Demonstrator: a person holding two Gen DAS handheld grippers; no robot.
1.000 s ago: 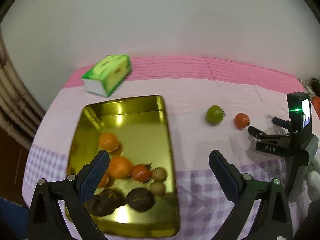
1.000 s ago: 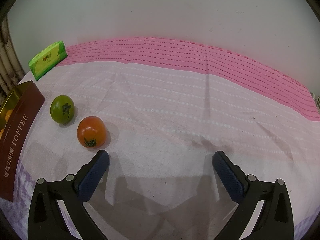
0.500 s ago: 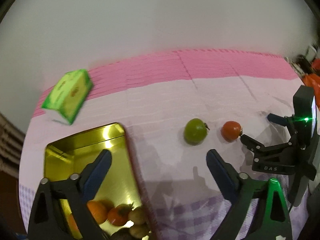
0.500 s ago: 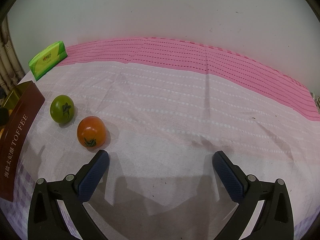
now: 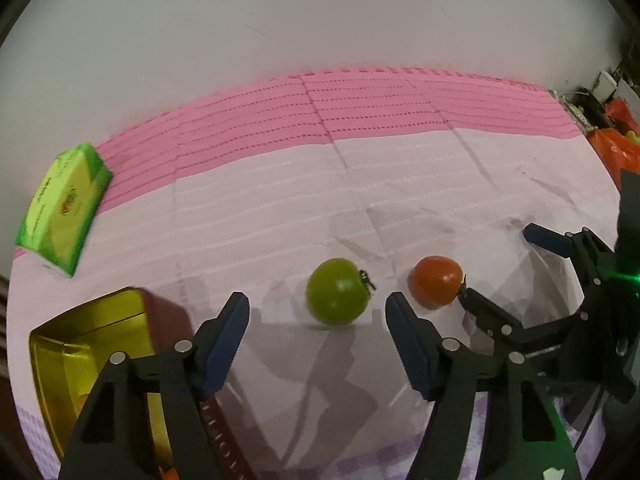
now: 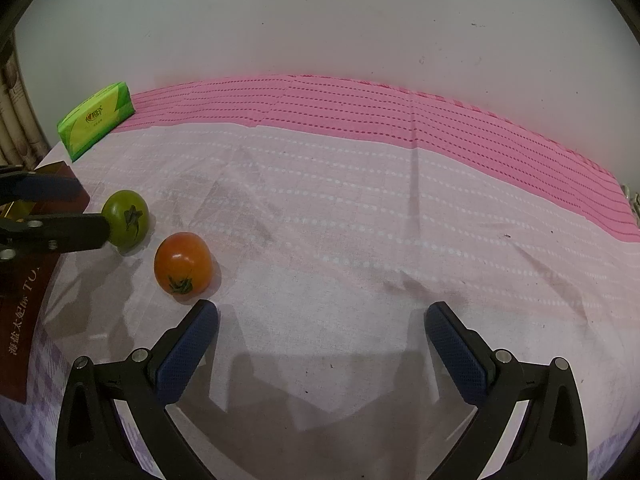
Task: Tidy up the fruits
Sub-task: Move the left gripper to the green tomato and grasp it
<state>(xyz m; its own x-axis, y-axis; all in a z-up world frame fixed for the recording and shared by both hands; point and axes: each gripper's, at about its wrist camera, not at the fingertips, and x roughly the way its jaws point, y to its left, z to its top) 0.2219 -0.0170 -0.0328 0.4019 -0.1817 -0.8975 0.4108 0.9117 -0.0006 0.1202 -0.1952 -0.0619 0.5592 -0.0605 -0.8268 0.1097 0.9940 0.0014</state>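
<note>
The left gripper (image 5: 318,308) swings away from the gold tray (image 5: 86,320), which slides to the lower left of its view; the green tomato (image 5: 337,290) now sits just beyond its open fingertips at frame centre; in the right wrist view, the left gripper's fingers (image 6: 60,232) enter at the left edge, beside the green tomato (image 6: 127,218).

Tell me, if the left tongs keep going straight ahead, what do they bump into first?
Most likely the green tomato. It sits on the cloth just ahead of the open left tongs, between the tips, nothing before it. The red tomato lies off to the right. Depth is hard to judge.
</note>
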